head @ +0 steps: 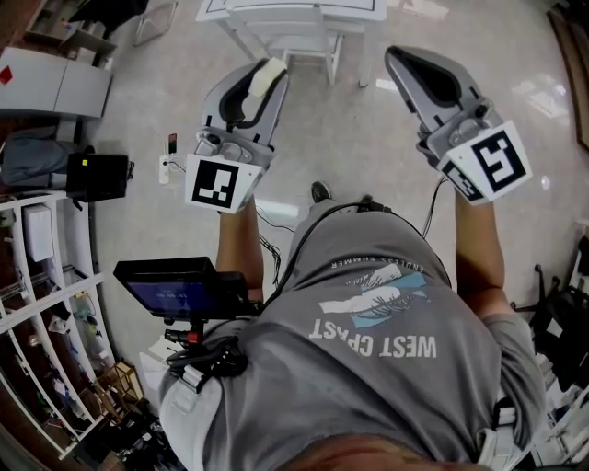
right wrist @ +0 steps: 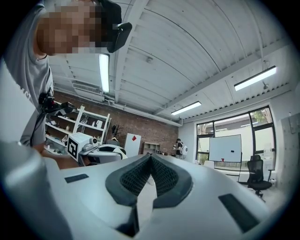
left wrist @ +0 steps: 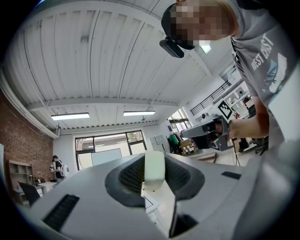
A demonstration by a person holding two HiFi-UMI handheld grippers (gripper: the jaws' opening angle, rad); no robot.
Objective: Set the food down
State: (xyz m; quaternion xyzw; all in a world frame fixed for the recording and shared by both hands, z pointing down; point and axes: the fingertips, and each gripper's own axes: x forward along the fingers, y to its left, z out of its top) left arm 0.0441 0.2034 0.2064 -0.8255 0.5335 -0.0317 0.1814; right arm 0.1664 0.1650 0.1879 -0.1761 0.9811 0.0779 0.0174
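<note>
The left tool (head: 264, 70) is clamped on the food (left wrist: 154, 168), a pale cream block standing up between the pads. It is held in the air over the floor (head: 368, 147), out ahead of the person's chest. The right tool (head: 402, 57) is held alongside, well apart from the left, its jaws together with nothing in them.

Ahead of both tools stands a white tabletop (head: 293, 7) on white legs, near the left tool's tip in the head view. The top of that view cuts it off, so what lies on it can't be seen. On the floor off to the left sit a power strip (head: 166, 170), a black box (head: 97, 177) and a grey cabinet (head: 55, 85), with a white rack (head: 41, 304) of shelves nearer the person. A small screen (head: 173, 285) juts out at the person's waist below the left arm, too dim to read, with cables (head: 269, 248) hanging beside it. Dark gear (head: 563, 322) at the right edge is only partly in view.

The tools' own views show more of the room: a brick wall (right wrist: 136, 126), windows (left wrist: 110, 150), a whiteboard (right wrist: 225, 148), an office chair (right wrist: 255, 171), and another person (left wrist: 57, 166) with a backpack far off. What kind of food it is can't be told, and its lower end is buried between the pads
</note>
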